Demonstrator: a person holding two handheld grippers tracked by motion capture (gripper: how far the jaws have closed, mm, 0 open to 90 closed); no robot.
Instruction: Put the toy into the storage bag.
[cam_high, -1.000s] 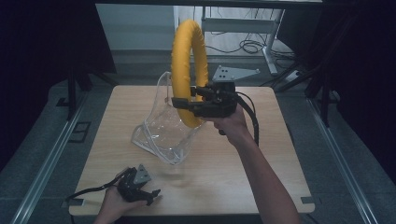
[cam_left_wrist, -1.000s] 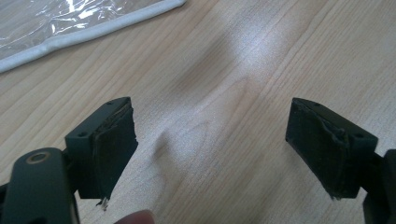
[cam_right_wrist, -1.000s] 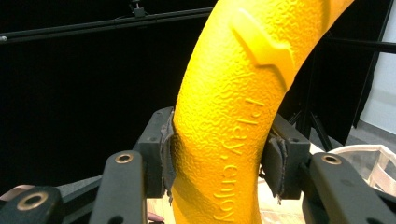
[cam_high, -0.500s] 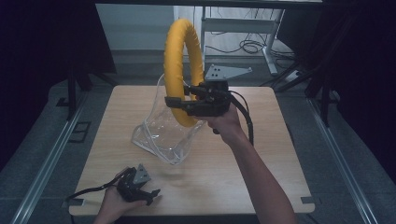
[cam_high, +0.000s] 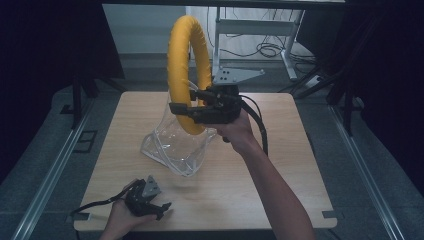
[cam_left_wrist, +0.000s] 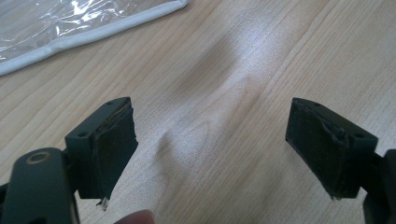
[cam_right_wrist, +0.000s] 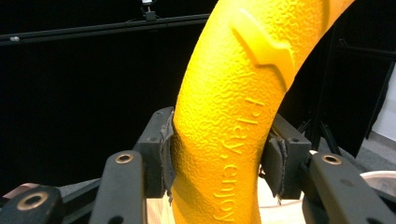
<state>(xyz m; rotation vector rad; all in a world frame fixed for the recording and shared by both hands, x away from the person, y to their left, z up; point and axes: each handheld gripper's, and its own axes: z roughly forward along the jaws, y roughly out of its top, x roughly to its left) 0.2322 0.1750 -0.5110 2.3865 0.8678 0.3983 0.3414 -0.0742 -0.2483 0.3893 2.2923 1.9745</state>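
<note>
A large yellow ring (cam_high: 185, 70) with a rough skin and raised lettering stands upright in the air above the table. My right gripper (cam_high: 186, 104) is shut on its lower part; both pads press its sides (cam_right_wrist: 224, 154). Under the ring a clear plastic bag (cam_high: 175, 145) with a white zipper edge (cam_left_wrist: 88, 35) lies on the wooden table (cam_high: 280, 165), its mouth standing up around the ring's bottom. My left gripper (cam_high: 159, 210) rests near the table's front left edge, open, with bare wood between its pads (cam_left_wrist: 112, 144).
A black cable trails from the right gripper along the forearm (cam_high: 270, 185). Behind the table stand a white metal frame (cam_high: 260, 30) and loose cables on the floor. Metal rails run along both sides of the table.
The right gripper has carried the yellow ring to the left and a little nearer, above the bag. The left gripper has stayed in place.
</note>
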